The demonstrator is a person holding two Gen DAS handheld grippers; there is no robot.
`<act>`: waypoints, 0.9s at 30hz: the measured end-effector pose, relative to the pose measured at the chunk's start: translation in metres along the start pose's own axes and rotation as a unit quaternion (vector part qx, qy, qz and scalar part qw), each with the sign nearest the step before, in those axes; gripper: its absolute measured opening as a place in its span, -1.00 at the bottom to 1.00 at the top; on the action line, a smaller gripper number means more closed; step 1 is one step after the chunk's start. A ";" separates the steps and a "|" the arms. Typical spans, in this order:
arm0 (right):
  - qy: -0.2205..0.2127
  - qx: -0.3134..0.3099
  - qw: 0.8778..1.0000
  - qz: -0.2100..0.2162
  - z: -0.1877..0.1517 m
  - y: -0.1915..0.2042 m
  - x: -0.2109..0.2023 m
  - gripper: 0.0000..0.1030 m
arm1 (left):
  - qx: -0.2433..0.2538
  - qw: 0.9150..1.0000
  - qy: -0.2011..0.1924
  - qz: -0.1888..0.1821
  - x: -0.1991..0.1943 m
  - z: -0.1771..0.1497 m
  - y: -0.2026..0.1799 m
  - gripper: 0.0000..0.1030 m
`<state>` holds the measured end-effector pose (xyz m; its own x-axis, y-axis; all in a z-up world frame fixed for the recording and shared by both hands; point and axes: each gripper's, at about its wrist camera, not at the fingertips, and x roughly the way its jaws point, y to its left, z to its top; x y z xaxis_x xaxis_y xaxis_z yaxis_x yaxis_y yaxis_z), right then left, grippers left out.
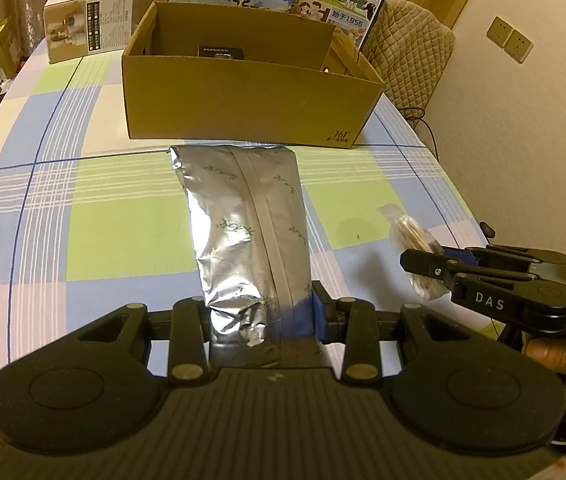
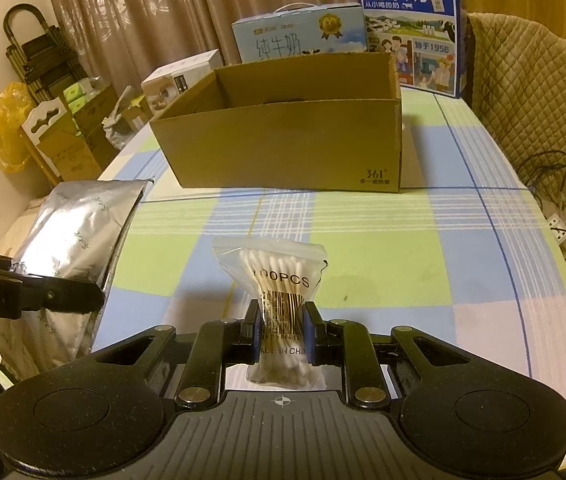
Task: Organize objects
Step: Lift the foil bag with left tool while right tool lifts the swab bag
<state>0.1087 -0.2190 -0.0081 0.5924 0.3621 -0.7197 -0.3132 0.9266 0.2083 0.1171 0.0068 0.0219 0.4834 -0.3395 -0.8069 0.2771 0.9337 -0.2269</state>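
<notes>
My left gripper [image 1: 261, 320] is shut on a long silver foil pouch [image 1: 243, 224], held above the checked tablecloth and pointing toward an open cardboard box [image 1: 243, 100]. The pouch also shows at the left of the right wrist view [image 2: 75, 232]. My right gripper [image 2: 283, 328] is shut on a clear bag of cotton swabs [image 2: 283, 280], held above the table in front of the same box [image 2: 283, 148]. In the left wrist view the right gripper [image 1: 423, 264] and its swab bag [image 1: 411, 236] are at the right. A black item [image 1: 221, 53] lies inside the box.
Two blue milk cartons [image 2: 303, 36] [image 2: 411, 28] stand behind the box. A white product box [image 1: 87, 24] stands at the far left of the table. A padded chair [image 2: 523, 92] is at the right. Clutter and a yellow bag [image 2: 7, 124] lie beyond the left table edge.
</notes>
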 end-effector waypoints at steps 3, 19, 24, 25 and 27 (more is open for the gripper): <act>-0.002 -0.001 1.000 -0.002 0.004 -0.003 0.000 -0.67 | 0.003 1.000 -0.001 0.000 0.000 0.003 0.000 -0.39; -0.028 -0.033 0.999 -0.016 0.058 -0.010 -0.005 -0.67 | 0.036 0.999 -0.010 0.019 -0.004 0.041 0.006 -0.39; -0.036 -0.048 0.998 -0.019 0.077 -0.011 -0.005 -0.67 | 0.052 0.998 -0.015 0.026 -0.005 0.063 0.006 -0.39; -0.037 -0.050 0.998 -0.019 0.081 -0.011 -0.004 -0.67 | 0.056 0.998 -0.015 0.027 -0.005 0.067 0.005 -0.39; -0.039 -0.054 0.998 -0.018 0.087 -0.010 -0.002 -0.67 | 0.064 0.997 -0.015 0.030 -0.004 0.075 0.004 -0.39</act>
<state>0.1748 -0.2206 0.0489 0.6602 0.3387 -0.6704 -0.3658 0.9245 0.1069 0.1787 0.0031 0.0653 0.5273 -0.2879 -0.7994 0.3499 0.9309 -0.1045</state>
